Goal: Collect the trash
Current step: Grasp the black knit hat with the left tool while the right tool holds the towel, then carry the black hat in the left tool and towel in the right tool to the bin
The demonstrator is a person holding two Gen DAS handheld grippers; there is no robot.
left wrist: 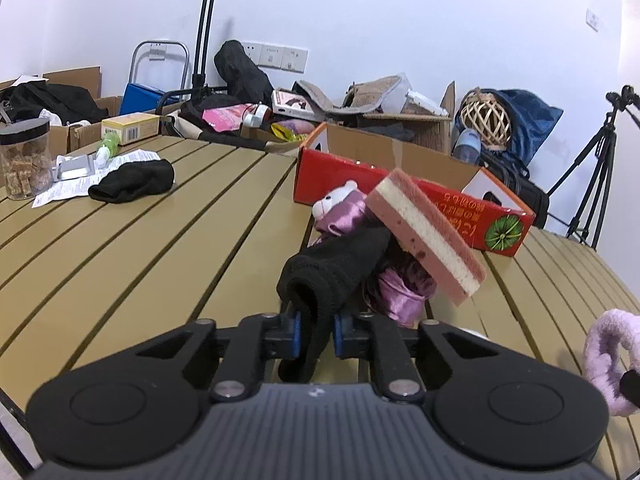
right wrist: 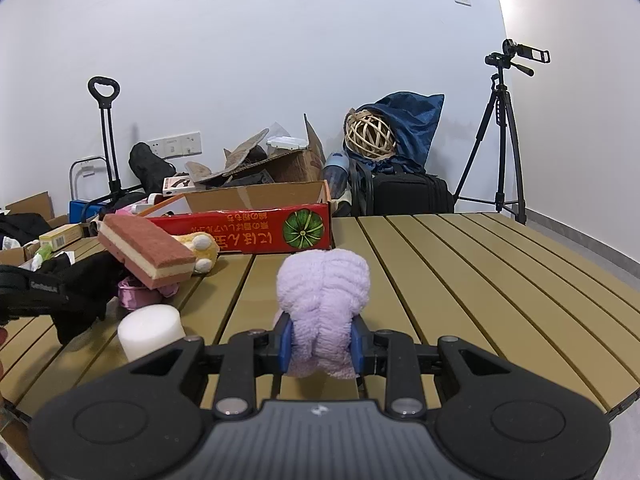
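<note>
At lower centre of its view, the left gripper (left wrist: 314, 334) pinches a black sock (left wrist: 336, 276); the right gripper (right wrist: 322, 346) clamps a lilac fluffy cloth (right wrist: 324, 300) likewise. Both should lift clear — the sponge (left wrist: 424, 236) leans close (likely snagging) — toward the red box (left wrist: 420, 200) mid-frame.

This looks like a spare room set up for recording rather than a lived-in home: a slatted bench (right wrist: 460, 272) against bare white walls, open cardboard boxes (left wrist: 404, 128) of clutter, a hand cart (right wrist: 105, 136), and a camera tripod (right wrist: 504, 136) in the corner.
</note>
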